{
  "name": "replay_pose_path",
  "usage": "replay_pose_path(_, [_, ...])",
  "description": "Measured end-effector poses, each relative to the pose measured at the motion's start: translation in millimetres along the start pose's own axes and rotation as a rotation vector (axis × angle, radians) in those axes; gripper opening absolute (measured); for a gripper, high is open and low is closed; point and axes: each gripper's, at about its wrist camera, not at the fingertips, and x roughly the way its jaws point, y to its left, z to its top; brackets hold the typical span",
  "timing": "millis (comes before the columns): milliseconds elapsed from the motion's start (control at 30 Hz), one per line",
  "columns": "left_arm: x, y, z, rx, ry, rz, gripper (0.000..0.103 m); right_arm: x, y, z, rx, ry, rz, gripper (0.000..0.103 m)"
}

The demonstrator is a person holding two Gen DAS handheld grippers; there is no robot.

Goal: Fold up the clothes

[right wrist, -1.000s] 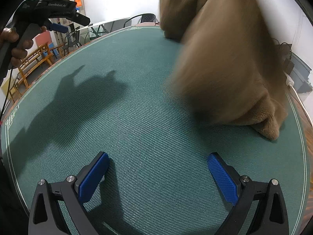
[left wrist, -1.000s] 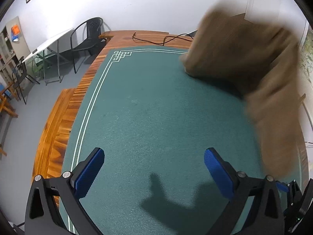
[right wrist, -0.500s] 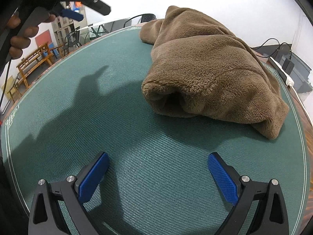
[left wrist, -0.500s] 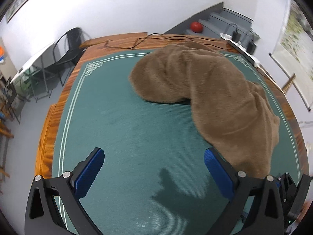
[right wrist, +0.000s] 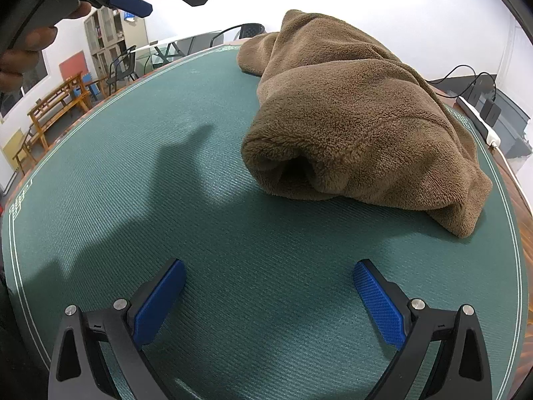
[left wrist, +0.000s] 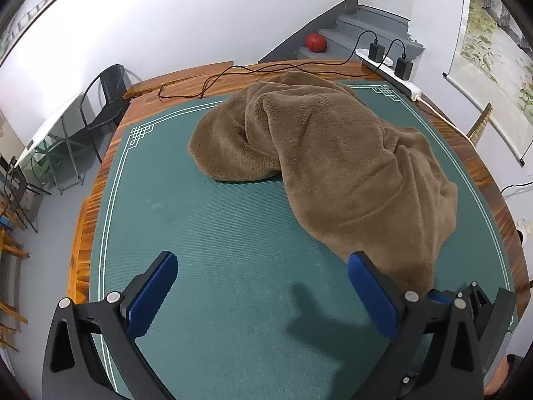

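Gaping wide and empty — left gripper [left wrist: 263, 286], right gripper [right wrist: 268, 295] — above the green mat [right wrist: 133, 180], brown garment [right wrist: 349, 116] untouched.

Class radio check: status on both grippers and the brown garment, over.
Left gripper open, empty. Right gripper open, empty. Brown fleece garment crumpled on green mat. Nothing blocking.

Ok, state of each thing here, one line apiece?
Garment: crumpled heap on the mat, unfolded, not held.
Left gripper: open, empty, above the mat.
Right gripper: open, empty, short of the garment.
Mat: flat on the table.
Chargers: plugged into the strip.
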Motion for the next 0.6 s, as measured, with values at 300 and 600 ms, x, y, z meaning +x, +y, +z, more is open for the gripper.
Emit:
replay_pose_path(300, [6.3,-4.3,-5.9,-0.011,0.019,-0.027,0.102,-7.8,-3.2,-3.9,0.001,0.002,-0.002,0.102])
replay_pose_path(600, [10.3,-13.3,-1.6,0.012,0.019,-0.037,0.102,-8.9,-8.3,-12.4,0.006,0.0,-0.006,0.102])
